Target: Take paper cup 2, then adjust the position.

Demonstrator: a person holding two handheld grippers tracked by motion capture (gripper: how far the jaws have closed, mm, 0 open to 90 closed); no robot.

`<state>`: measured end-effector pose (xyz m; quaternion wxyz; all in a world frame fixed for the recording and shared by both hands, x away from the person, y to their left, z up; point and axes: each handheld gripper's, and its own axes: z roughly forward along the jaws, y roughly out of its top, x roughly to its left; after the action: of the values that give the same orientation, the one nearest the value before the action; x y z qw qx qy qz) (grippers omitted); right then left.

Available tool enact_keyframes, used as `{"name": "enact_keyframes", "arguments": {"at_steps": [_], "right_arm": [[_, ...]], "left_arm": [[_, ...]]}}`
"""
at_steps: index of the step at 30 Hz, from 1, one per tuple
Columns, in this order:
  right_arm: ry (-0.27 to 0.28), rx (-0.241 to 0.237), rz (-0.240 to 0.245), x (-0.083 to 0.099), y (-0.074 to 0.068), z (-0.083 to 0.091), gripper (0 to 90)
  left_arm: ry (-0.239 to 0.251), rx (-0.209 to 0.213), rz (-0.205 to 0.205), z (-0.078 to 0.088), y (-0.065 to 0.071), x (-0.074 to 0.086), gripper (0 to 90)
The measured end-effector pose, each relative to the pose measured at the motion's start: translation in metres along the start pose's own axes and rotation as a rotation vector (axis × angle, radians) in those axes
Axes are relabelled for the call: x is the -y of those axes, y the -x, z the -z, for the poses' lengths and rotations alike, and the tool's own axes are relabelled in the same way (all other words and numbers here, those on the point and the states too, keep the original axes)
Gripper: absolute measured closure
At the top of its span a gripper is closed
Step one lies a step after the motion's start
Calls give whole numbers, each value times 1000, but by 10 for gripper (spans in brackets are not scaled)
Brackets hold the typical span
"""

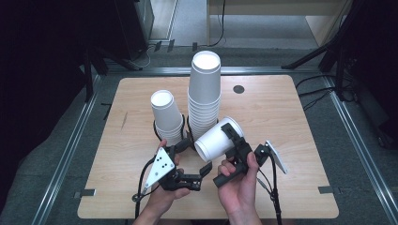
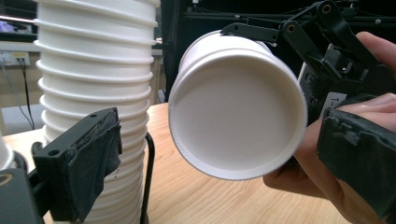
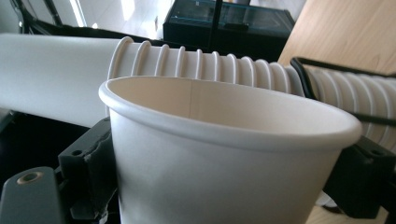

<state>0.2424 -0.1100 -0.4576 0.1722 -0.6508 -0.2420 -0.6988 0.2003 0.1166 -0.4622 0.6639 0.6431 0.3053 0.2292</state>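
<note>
My right gripper (image 1: 230, 139) is shut on a single white paper cup (image 1: 217, 139), gripping it near the rim and holding it tilted above the table with its base toward the left hand. In the right gripper view the cup (image 3: 210, 154) sits between the jaws of the right gripper (image 3: 219, 168), rim up. My left gripper (image 1: 193, 158) stands open just in front of the cup's base (image 2: 238, 112), and its pads (image 2: 93, 154) touch nothing. A tall stack of cups (image 1: 205, 89) rises behind, beside a shorter stack (image 1: 165, 115).
Both stacks stand in black wire rings (image 2: 149, 177) near the middle of the wooden table (image 1: 281, 117). A small dark round cap (image 1: 239, 89) lies at the back right. Metal rails and cables run along the floor around the table.
</note>
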Motion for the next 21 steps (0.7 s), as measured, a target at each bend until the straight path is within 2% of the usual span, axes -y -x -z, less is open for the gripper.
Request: {"name": "enact_keyframes", "arguments": {"at_steps": [2,3,4,7,8,9,10,14,15,16,17,21], "right_arm": [[4,2,45,0,-2,-1,113],[4,2,45,0,-2,-1,113],[18,-1,88,0,-3,-1,113],[42,7,166,-3,-5,-1,113],[42,7,166,-3,-5,-1,113],[43,12,190,-4,-6,-1,113],[55,18,249,-5,-7,-1,113],[65,23,376,-6,-11,1,114],[64,16,397,-7,-12,2,114],[64,16,397,-7,-12,2,114],[67,15,453,-8,-15,4,115],[75,12,524,-10,-19,8,114]], "left_arm": [[-2,-4,0,1,-1,0,6],[-3,-7,1,2,-1,0,6],[-3,-12,2,3,-2,0,6],[-12,-28,1,7,-4,0,6],[-12,-28,1,7,-4,0,6],[-13,-29,1,8,-5,0,6],[-13,-33,2,9,-6,-1,6],[-11,-23,16,9,-8,-1,7],[-11,-23,16,9,-8,-1,7],[-11,-20,19,9,-8,0,7],[-12,-19,18,9,-7,0,7],[-15,-19,16,10,-7,-1,7]]}}
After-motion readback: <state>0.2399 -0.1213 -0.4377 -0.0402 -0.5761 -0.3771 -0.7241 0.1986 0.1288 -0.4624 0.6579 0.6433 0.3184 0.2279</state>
